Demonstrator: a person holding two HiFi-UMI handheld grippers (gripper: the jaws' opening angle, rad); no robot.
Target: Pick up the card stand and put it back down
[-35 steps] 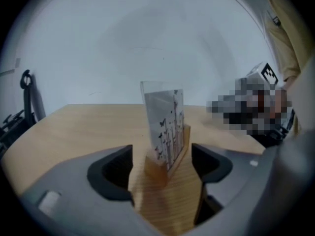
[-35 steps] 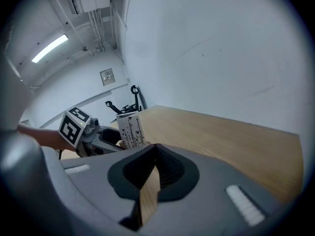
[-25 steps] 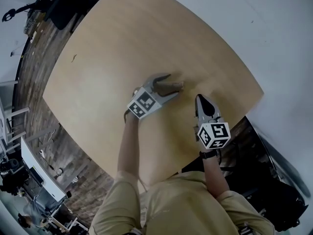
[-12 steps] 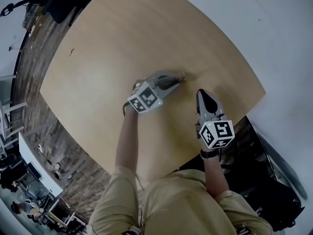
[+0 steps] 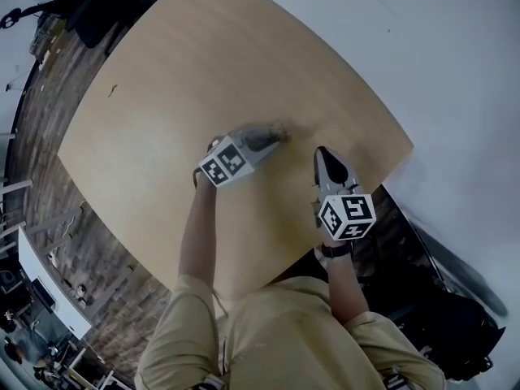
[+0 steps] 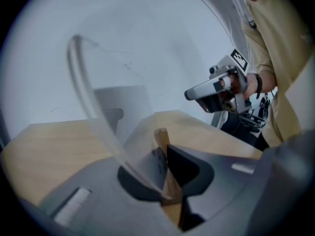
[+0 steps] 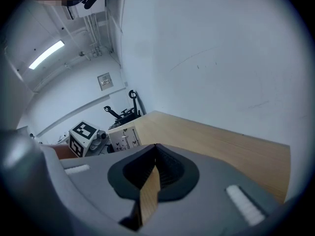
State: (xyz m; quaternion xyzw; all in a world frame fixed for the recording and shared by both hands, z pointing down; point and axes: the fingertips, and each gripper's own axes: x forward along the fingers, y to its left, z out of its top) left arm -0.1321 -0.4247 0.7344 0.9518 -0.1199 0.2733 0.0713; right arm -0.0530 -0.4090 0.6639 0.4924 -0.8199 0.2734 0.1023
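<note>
Now the left gripper's (image 5: 264,136) jaws are closing on the card stand's (image 6: 162,142) wooden base, low down, likely to spare its clear sheet. It seems not yet lifted off the table (image 5: 162,96). At 4 o'clock, the right gripper (image 5: 322,156) waits empty, jaws together.

Tabletop (image 5: 146,112) lies open around the card stand (image 6: 161,140); wall (image 5: 422,47) flanks one edge.

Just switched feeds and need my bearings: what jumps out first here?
The left claw is closing on the stand by its wooden base, near the middle of the table. The stand's clear panel arcs up at the left gripper view's left. Just right of it, the right claw is shut and empty.
</note>
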